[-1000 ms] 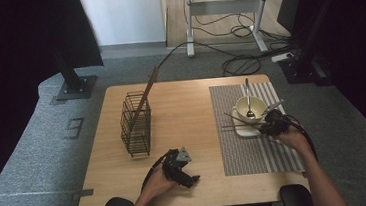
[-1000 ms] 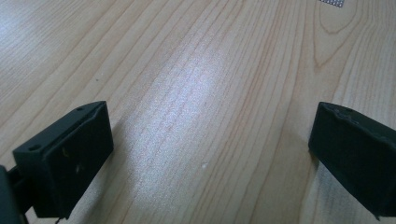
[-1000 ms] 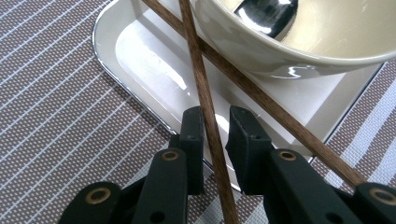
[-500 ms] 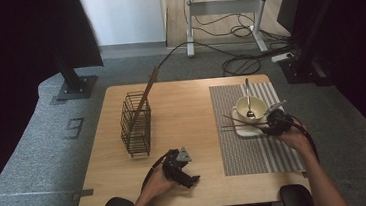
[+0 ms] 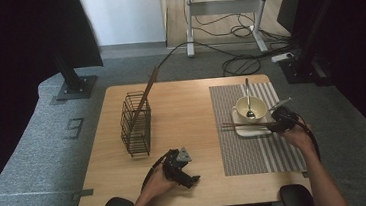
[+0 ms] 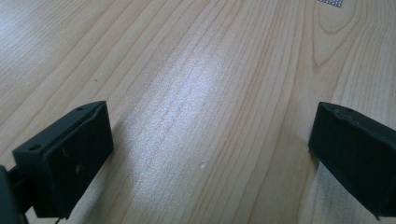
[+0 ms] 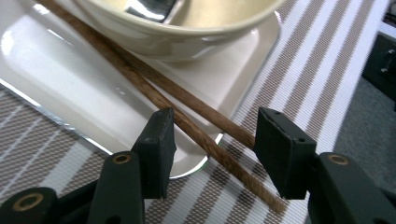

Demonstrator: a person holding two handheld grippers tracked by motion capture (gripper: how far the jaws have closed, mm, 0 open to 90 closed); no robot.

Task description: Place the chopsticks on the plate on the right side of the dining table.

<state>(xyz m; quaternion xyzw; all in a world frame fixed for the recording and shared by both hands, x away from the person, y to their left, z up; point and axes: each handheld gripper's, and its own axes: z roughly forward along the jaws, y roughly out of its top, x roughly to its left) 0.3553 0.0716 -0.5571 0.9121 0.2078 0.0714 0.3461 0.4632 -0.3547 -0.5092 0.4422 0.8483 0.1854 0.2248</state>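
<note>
Two brown wooden chopsticks (image 7: 187, 107) lie side by side across the white plate (image 7: 70, 93) in front of the cream bowl (image 7: 187, 37), their thick ends out on the striped mat. My right gripper (image 7: 215, 140) straddles those ends; its jaws have just been opening and no pad presses the sticks. From above, the right gripper (image 5: 276, 123) sits at the plate's right edge, with the chopsticks (image 5: 245, 124) pointing left. A spoon (image 5: 248, 100) stands in the bowl (image 5: 249, 108). My left gripper (image 5: 190, 175) rests open on bare wood (image 6: 210, 140) near the table's front edge.
A black wire basket (image 5: 136, 123) stands at the table's left half, with a long wooden stick (image 5: 145, 98) leaning out of it. The striped placemat (image 5: 255, 152) covers the right side. Cables and a desk frame lie on the floor beyond.
The right hand has shifted slightly at the plate's edge, with the chopsticks staying on the plate. The left hand has not moved.
</note>
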